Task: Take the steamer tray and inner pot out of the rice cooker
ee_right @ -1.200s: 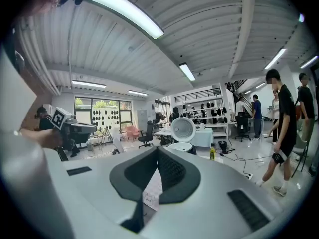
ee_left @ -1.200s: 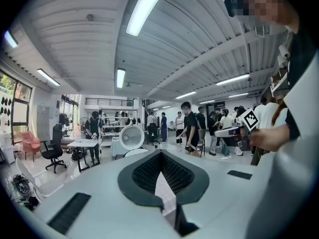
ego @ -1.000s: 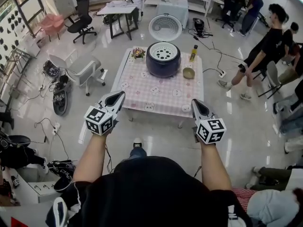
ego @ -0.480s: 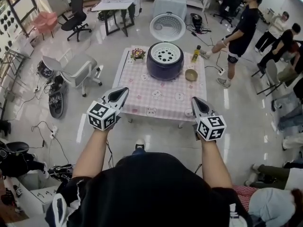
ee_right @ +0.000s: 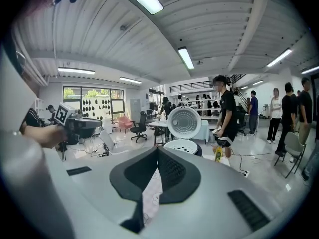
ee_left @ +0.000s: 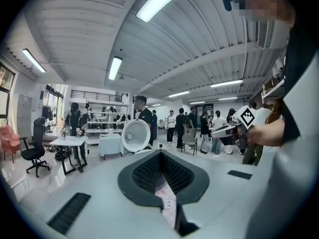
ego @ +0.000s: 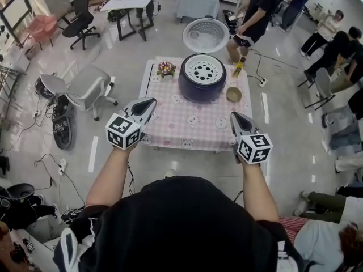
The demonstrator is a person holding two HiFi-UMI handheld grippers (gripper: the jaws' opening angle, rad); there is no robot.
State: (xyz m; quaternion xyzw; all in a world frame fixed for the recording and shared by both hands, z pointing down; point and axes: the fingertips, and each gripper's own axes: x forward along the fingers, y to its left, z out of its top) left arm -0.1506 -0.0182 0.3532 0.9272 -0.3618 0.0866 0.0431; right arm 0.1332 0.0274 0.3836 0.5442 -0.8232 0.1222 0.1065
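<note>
Head view: left gripper [ego: 147, 103] closed, empty, short of the tabletop [ego: 170, 134]. At the far middle the steamer tray [ego: 204, 69] sits in the open rice cooker [ego: 199, 86], hiding the inner pot; likely light, stiff plastic, best pinched at its rim. A bowl [ego: 233, 94] stands near the cooker's right, with open room above; right gripper [ego: 236, 118] closed, empty
</note>
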